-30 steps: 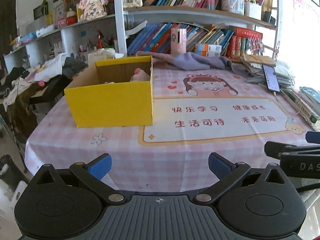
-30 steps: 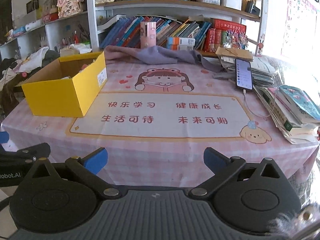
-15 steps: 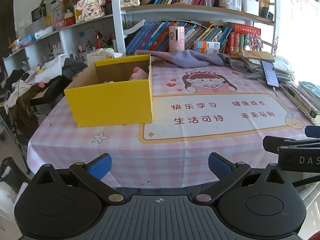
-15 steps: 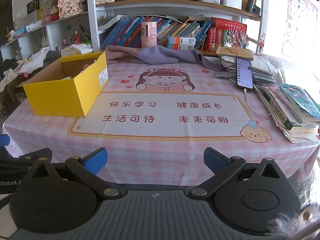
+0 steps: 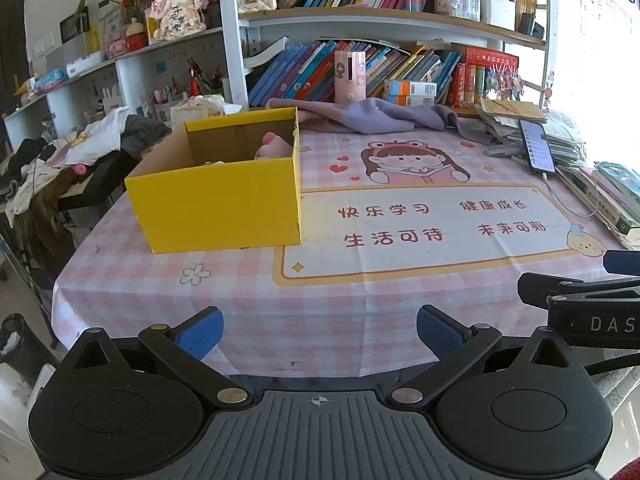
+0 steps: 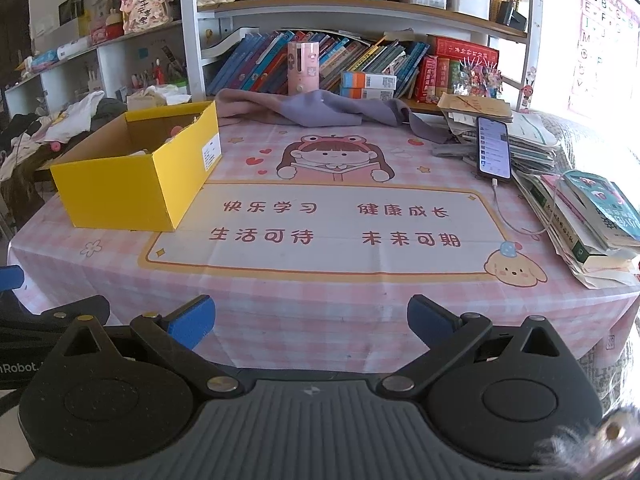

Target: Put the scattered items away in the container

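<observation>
**Both tongs apart, held off the near table edge**

Left gripper (image 5: 319, 334): blue-tipped fingers (image 5: 200, 332) spread wide, nothing between them. It sits short of the near edge of the table (image 5: 360, 304), over the hanging front of the pink checked tablecloth (image 5: 120, 280).

Right gripper (image 6: 310, 322): fingers likewise wide apart and empty, also just short of the near edge. Seen from the left wrist view, it shows as a black frame at the right margin (image 5: 580, 300), beside the left one, not touching it.

Yellow box (image 5: 224, 200): open-topped, standing on the left part of the table near the left edge, its near wall well back from the front edge. Its right wall meets the left border of the printed panel (image 5: 420, 232). Inside, a pink item (image 5: 272, 148) lies against the far right corner; pale items (image 6: 136, 153) show low in the box, too small to tell.

Open room: the middle of the table, from the box across the printed panel, lies bare. The far edge is lined by a purple cloth (image 6: 312, 110). The right edge carries stacked books (image 6: 588, 220) and a phone (image 6: 494, 148) with a cable trailing onto the cloth.

Behind: a bookshelf (image 5: 380, 64).
</observation>
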{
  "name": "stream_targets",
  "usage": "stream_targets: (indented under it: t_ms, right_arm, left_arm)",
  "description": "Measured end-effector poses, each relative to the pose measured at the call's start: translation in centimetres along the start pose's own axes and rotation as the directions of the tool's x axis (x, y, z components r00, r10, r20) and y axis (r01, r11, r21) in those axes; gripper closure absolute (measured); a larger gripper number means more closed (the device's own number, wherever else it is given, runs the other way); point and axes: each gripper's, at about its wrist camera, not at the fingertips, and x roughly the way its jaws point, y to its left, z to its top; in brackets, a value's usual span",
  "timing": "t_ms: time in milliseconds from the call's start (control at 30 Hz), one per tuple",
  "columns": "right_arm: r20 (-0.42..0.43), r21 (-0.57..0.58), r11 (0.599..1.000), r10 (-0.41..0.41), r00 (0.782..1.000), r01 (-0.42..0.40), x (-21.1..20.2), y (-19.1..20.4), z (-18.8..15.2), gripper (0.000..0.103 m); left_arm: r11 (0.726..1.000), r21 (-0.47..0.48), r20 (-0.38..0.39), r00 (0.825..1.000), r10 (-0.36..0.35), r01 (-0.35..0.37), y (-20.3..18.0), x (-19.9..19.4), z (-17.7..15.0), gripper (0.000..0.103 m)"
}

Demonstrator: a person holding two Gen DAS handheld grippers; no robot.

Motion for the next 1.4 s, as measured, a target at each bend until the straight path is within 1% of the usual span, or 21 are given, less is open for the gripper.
stream_targets:
  t_ms: [433, 1133, 1400]
  right_arm:
    - [-0.002, -0.006, 1.000, 0.005, 1.000, -0.005, 0.2, 0.3, 0.1, 0.000]
    - [-0.005, -0.007, 1.000, 0.006, 1.000, -0.006, 0.3, 0.4, 0.2, 0.000]
    - [-0.018, -0.008, 1.000, 0.006, 1.000, -0.006, 1.1, 0.6, 0.0, 0.000]
  left_arm:
    - [1.000, -0.010, -0.010, 1.000, -0.001, 0.001, 0.7, 0.2, -0.1, 0.000]
    - [1.000, -0.015, -0.020, 1.000, -0.006, 0.006, 0.5, 0.8, -0.1, 0.000]
    - [0.999, -0.030, -0.019, 1.000, -0.012, 0.012, 0.8, 1.0, 0.0, 0.000]
